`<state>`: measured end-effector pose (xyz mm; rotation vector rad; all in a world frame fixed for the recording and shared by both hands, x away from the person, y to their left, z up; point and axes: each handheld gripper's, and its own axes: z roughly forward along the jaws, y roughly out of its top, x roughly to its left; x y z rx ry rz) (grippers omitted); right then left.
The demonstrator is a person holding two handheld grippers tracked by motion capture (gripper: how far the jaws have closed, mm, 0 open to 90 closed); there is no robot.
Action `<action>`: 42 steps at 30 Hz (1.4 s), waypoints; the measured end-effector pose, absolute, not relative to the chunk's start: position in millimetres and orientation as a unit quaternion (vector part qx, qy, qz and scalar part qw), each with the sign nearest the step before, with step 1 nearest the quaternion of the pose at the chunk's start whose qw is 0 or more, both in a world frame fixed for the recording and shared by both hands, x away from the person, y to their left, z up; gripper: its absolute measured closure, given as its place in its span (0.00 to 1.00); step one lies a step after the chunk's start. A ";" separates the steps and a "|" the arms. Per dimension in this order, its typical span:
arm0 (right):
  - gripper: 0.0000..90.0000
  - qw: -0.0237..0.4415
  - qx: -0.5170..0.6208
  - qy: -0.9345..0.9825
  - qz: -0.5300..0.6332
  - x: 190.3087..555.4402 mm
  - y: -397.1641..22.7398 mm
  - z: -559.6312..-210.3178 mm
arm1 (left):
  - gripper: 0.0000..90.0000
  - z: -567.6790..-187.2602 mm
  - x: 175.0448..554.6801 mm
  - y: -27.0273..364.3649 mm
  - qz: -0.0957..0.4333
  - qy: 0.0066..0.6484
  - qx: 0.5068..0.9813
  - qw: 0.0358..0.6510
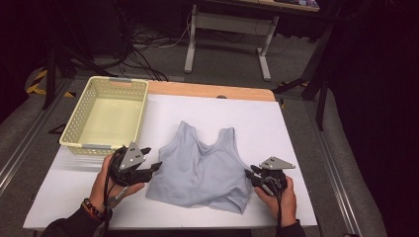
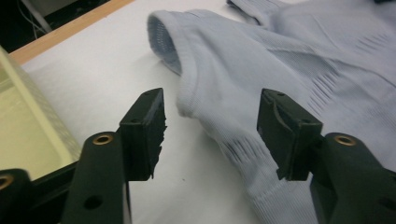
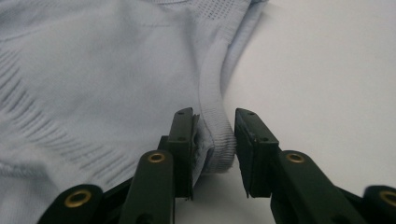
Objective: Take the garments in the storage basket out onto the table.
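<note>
A light blue sleeveless top [image 1: 200,168] lies spread flat on the white table cover [image 1: 262,123], straps toward the far side. My left gripper [image 1: 152,158] is at the top's left edge. In the left gripper view its jaws [image 2: 212,116] stand wide apart, with the cloth's side edge [image 2: 219,116] lying between them, untouched by the pads. My right gripper [image 1: 250,175] is at the top's right edge. In the right gripper view its jaws [image 3: 215,140] stand narrowly apart around the ribbed edge band [image 3: 217,135]; the left pad touches the band and a thin gap shows at the right pad.
A pale yellow perforated basket [image 1: 71,131] stands empty at the table's far left, close to my left hand; its wall [image 2: 28,126] shows in the left gripper view. A wooden table edge [image 1: 207,90] runs along the back. Cables and a desk's legs [image 1: 190,49] are on the floor beyond.
</note>
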<state>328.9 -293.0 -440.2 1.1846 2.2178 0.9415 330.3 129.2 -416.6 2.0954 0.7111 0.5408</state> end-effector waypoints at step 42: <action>0.98 0.252 0.248 0.850 0.391 242.4 -290.0 -419.8 | 0.93 -438.7 322.6 152.1 0.119 0.300 0.813 0.485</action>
